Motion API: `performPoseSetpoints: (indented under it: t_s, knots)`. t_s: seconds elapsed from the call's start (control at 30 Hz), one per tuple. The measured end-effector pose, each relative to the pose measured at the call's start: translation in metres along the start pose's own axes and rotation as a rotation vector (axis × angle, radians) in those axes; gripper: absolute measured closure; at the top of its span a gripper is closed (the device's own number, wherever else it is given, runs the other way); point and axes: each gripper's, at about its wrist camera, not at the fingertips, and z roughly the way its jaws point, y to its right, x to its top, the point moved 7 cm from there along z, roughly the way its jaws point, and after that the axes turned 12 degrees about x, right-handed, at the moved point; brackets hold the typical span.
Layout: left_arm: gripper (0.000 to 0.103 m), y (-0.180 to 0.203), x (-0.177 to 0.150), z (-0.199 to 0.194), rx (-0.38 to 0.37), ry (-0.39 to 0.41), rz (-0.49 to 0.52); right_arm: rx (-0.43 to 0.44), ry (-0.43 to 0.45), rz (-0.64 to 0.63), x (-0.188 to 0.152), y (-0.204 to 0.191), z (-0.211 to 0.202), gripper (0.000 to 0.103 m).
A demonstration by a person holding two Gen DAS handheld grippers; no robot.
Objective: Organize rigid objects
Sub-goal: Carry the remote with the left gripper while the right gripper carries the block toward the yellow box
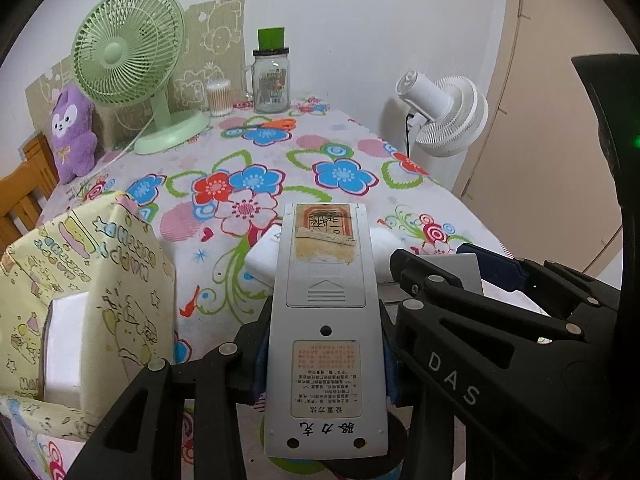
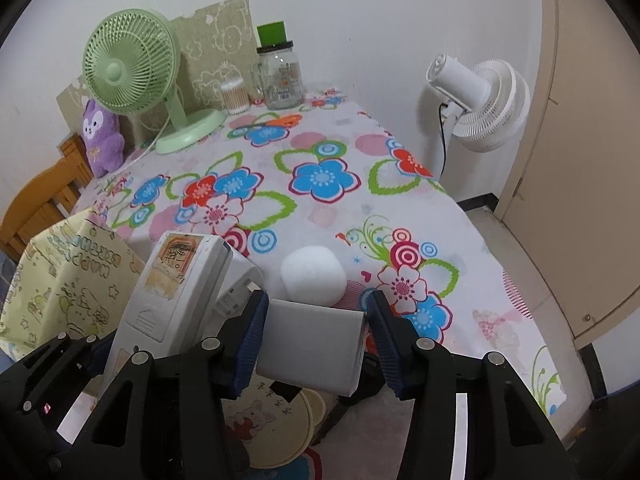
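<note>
My left gripper (image 1: 324,364) is shut on a grey remote control (image 1: 326,312), held back side up above the floral table; the remote also shows in the right wrist view (image 2: 172,296). My right gripper (image 2: 316,340) holds a white rectangular box (image 2: 316,348) between its blue pads; the left pad touches it, and a small gap shows at the right pad. A white round object (image 2: 314,274) and a white adapter (image 2: 240,284) lie on the table just ahead. The right gripper (image 1: 480,280) appears at the right in the left wrist view.
A yellow patterned storage box (image 1: 100,280) stands at the left. A green fan (image 1: 128,52), purple plush (image 1: 72,132), glass jar (image 1: 272,80) and cotton swab tub (image 1: 219,98) stand at the back. A white fan (image 2: 480,104) stands beyond the table's right edge. A round tin (image 2: 272,420) lies below.
</note>
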Motion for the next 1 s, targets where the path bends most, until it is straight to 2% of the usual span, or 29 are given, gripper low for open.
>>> performPoseSetpoints:
  t_s: [1.0]
  knots:
    - [0.059, -0.017, 0.023, -0.059, -0.010, 0.094, -0.023, -0.006, 0.102, -0.061, 0.032, -0.036, -0.063, 0.049]
